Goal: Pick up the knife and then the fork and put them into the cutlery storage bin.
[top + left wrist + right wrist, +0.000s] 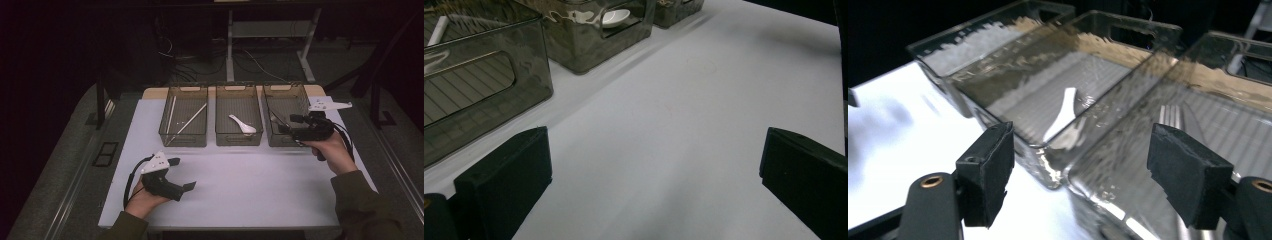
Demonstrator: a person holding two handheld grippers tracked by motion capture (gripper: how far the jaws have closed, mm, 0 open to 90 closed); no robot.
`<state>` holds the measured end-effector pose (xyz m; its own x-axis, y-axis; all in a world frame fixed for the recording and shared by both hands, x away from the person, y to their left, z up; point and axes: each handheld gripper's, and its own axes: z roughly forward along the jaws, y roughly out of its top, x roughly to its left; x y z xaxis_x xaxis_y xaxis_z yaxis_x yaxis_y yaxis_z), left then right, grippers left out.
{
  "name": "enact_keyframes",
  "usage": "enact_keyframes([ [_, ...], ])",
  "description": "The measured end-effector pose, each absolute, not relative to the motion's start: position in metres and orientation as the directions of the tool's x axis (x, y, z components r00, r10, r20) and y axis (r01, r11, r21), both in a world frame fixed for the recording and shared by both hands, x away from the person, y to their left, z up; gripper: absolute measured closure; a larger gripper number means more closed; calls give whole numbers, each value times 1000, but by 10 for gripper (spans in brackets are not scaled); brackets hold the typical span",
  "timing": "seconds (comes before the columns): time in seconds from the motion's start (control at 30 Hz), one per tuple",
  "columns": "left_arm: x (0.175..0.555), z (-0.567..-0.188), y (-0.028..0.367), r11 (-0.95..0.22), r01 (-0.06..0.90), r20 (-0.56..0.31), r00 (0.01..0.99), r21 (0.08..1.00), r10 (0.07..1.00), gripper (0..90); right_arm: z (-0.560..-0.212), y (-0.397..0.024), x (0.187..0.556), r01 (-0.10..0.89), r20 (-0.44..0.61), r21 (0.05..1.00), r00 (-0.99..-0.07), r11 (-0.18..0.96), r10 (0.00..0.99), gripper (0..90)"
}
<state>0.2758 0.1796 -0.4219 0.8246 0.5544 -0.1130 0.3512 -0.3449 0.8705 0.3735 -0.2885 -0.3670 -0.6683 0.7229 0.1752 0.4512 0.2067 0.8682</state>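
Three smoky clear bins stand in a row at the back of the white table top (240, 185). The left bin (183, 139) holds pale chopsticks (192, 119). A white spoon (242, 124) lies in the middle bin (238, 140), and a metal fork (1170, 116) in the right bin (278, 141). My left gripper (183, 173) rests low at the front left, open, with bare table between its jaws (654, 150). My right gripper (289, 125) hovers at the right bin's front wall, open and holding nothing (1080, 150); the spoon (1063, 112) shows beyond it.
Beyond the table are a dark floor with cables (200, 60) and white desk legs (230, 45). The bins' front walls (479, 85) rise close ahead of the left gripper. A wide stretch of white surface lies between the two hands.
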Motion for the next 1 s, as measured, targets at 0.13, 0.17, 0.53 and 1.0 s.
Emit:
enact_keyframes([
  [0.13, 275, -422, 180, -340, 354, -117, 822, 871, 557, 0, -369, -283, 361, 423, 154, 880, -685, 217, 712, 254],
  [0.17, 275, -422, 180, -340, 354, -117, 822, 871, 557, 0, -370, -282, 358, 422, 154, 880, -686, 217, 711, 250],
  [0.53, 273, -422, 181, -345, 354, -113, 822, 869, 559, 0, -385, -272, 330, 400, 127, 882, -712, 249, 691, 221],
  [1.0, 272, -422, 181, -343, 352, -113, 822, 871, 558, 0, -408, -272, 295, 389, 117, 878, -739, 278, 663, 201],
])
